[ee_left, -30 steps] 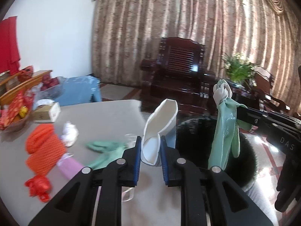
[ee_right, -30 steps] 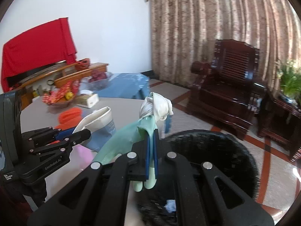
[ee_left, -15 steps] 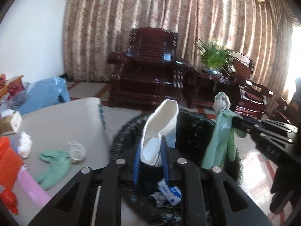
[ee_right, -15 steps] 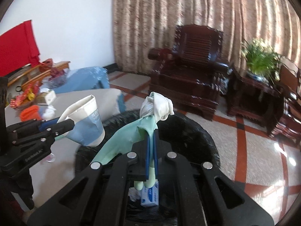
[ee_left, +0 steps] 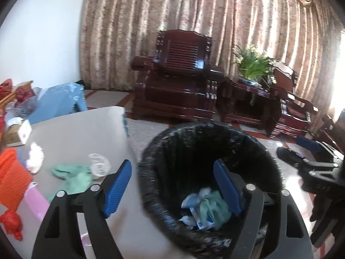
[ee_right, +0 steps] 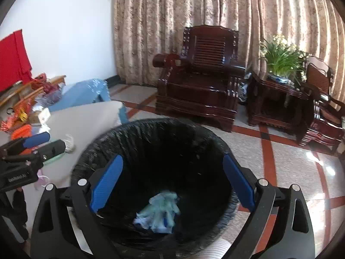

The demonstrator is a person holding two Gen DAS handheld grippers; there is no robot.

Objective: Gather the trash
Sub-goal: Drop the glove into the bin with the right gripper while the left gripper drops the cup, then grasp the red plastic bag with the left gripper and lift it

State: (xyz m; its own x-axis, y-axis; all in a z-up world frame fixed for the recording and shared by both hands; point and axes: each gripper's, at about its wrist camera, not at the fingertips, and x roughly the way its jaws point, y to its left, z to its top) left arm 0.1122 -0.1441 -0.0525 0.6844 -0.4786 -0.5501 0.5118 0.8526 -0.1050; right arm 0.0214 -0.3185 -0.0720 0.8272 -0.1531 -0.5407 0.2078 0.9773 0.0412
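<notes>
Both the left gripper (ee_left: 172,185) and right gripper (ee_right: 172,181) are noted over the black-lined bin (ee_right: 107,138), jaws opening wide with nothing between them, dropped trash (ee_right: 160,209) lying inside; withdrawal toward the green glove (ee_left: 73,176) on the adjacent worktop (ee_left: 82,133) is advised.

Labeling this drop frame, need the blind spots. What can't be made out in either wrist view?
- Trash pile in the bin: motion-blurred in the right wrist view; the green glove and a printed packet show in the left view, and the pile beneath is a jumble.
- Bin's base: cut off by the bottom edge.
- Table clutter at far left: clipped by the fisheye rim.
- Right gripper and left gripper: jaws opening, nothing between them.
</notes>
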